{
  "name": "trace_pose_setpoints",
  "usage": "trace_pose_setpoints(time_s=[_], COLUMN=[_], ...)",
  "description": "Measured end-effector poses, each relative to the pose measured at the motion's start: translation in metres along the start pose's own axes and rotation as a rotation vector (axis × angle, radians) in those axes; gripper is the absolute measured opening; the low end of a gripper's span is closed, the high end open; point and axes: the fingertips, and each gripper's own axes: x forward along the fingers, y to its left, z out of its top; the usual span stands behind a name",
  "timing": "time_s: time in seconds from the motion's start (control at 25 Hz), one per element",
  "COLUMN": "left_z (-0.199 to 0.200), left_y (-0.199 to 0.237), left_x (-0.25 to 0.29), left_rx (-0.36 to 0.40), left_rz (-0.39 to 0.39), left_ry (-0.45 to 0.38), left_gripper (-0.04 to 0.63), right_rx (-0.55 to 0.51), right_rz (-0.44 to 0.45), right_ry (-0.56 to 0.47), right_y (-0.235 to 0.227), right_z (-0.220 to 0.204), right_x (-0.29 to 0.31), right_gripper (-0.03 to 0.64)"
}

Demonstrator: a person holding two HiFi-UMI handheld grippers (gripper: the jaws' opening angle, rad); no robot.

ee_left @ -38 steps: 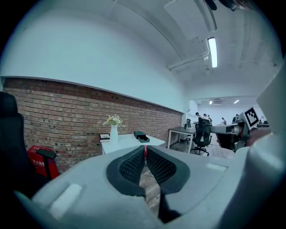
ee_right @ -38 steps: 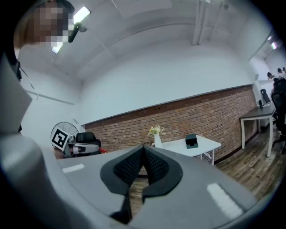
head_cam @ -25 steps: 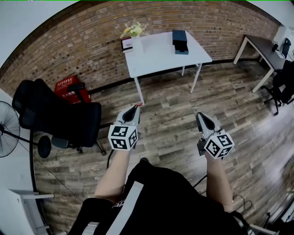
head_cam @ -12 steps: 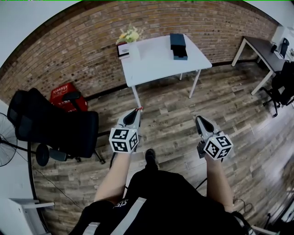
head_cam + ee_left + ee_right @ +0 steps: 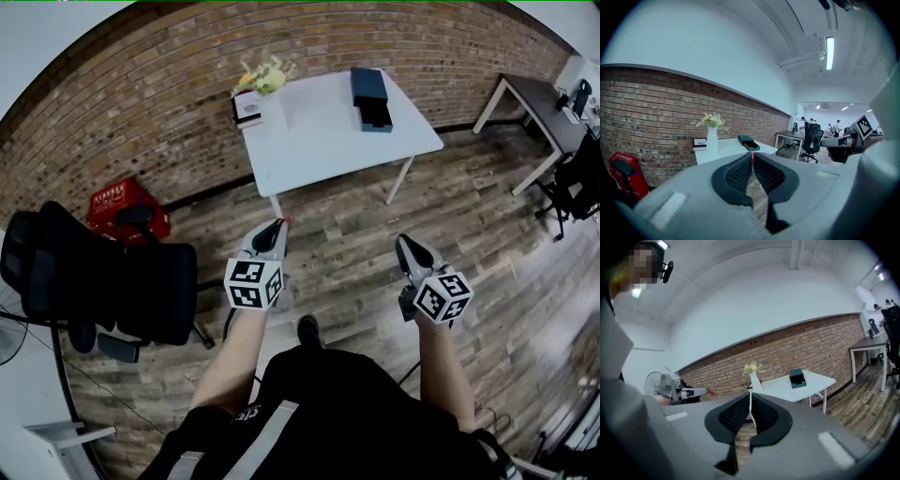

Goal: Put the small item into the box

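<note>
Brick wall and plank floor fill the head view, with a white table [image 5: 319,141] standing well ahead of the person. On it lies the dark box [image 5: 372,97], apart from a vase of flowers [image 5: 265,89]. The left gripper [image 5: 279,227] is held out over the floor with a small red item [image 5: 286,218] showing at its tip. The right gripper [image 5: 406,247] hangs alongside it, also well short of the table.

From the left gripper view, the jaws are pinched almost together on the thin red item. The box sits on the table far beyond them.

From the right gripper view, those jaws are closed with nothing between them.

To my eye the item is picked up and in carry. Reaching the table and setting the item into the box are not yet done.
</note>
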Motion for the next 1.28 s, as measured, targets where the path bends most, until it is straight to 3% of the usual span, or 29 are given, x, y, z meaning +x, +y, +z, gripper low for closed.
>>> trace_pose_setpoints(time_s=[0.2, 0.72, 1.04, 1.16, 1.28], left_z=[0.015, 0.036, 0.03, 0.03, 0.031], left_y=[0.036, 0.085, 0.083, 0.084, 0.084], left_x=[0.029, 0.069, 0.126, 0.158, 0.202], left_rx=[-0.011, -0.049, -0.04, -0.033, -0.03], left_rz=[-0.014, -0.055, -0.084, -0.078, -0.072], left_ry=[-0.023, -0.065, -0.009, 0.01, 0.039], left_gripper=[0.018, 0.018, 0.018, 0.018, 0.018], right_rx=[-0.032, -0.053, -0.019, -0.09, -0.16], right_rz=[-0.02, -0.016, -0.01, -0.019, 0.037], right_ry=[-0.01, 0.041, 0.044, 0.09, 0.121], right_y=[-0.002, 0.011, -0.027, -0.055, -0.073], right_z=[0.025, 0.029, 0.031, 0.028, 0.031], right_x=[0.039, 0.105, 0.139, 0.161, 0.193], right_gripper=[0.011, 0.011, 0.011, 0.009, 0.011])
